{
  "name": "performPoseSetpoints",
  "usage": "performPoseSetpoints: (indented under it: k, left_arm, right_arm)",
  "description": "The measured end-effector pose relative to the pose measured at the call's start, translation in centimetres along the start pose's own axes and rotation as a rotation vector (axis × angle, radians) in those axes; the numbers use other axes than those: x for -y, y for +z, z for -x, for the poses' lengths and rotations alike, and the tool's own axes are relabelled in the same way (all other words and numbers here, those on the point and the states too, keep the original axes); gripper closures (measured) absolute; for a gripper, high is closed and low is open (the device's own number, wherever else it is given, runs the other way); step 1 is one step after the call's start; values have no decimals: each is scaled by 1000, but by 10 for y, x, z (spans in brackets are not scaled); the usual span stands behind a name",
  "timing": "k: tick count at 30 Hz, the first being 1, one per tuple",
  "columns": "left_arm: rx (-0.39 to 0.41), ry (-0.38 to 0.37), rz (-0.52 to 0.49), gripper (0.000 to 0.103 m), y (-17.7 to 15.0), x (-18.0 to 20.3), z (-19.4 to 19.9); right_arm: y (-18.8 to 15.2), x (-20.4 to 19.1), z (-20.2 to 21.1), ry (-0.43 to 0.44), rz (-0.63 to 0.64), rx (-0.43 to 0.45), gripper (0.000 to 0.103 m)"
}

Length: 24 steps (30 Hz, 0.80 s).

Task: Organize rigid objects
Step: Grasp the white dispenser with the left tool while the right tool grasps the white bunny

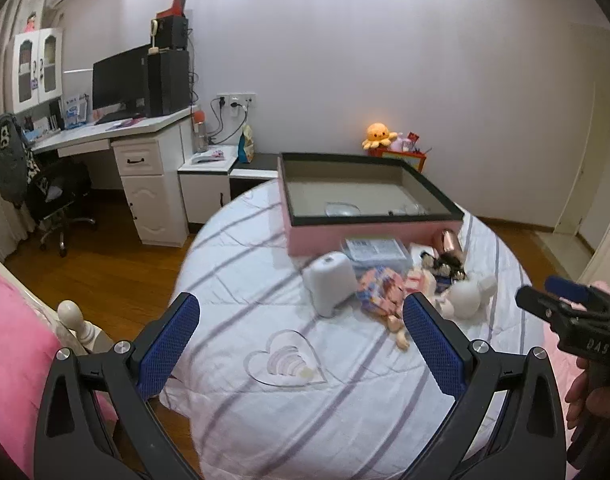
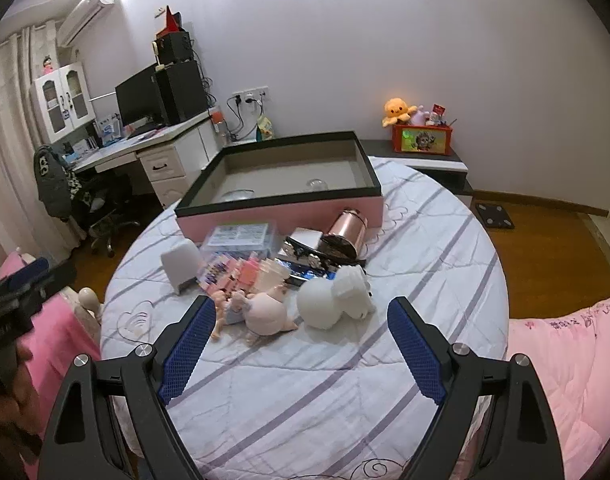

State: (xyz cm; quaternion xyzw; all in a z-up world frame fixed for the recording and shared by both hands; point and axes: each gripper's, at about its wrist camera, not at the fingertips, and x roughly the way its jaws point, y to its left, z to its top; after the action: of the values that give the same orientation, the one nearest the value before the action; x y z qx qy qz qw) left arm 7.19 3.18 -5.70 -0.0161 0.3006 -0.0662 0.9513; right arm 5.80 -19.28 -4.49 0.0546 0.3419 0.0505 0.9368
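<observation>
A pink box (image 2: 281, 216) with a black rim is sitting open at the far side of the striped bedspread (image 2: 305, 380). Just near of it, a copper canister (image 2: 347, 230), white plush (image 2: 337, 296) and small white device (image 2: 181, 264) are lying clustered. The left gripper (image 1: 301, 320) and right gripper (image 2: 301, 320) are hovering nearest, both spread wide and pinching nothing.

A pink box (image 2: 281, 222) with a black rim was seen open at the far side of the bed, almost empty. In front of it a clutter was spread: a white rounded device (image 2: 181, 266) at the left, a clear plastic case (image 2: 241, 236), a copper cylinder (image 2: 347, 230) tipped on its side, and a white figurine (image 2: 333, 298) nearest.
</observation>
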Motion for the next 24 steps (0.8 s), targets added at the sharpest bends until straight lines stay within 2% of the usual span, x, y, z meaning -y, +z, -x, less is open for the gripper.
performPoseSetpoints:
  k: [9,16,24]
  left_arm:
    - [-12,18,-31,0,2,19,-19]
    - [-64,8,-34,0,4,19,-50]
    - [-125,22,6,0,4,10,-94]
  right_arm:
    - [-1,6,-20,-14,-1,-41,14]
    - [2,11,-48,-28,-4,-90,14]
    - [4,23,-78,-45,-28,-139,14]
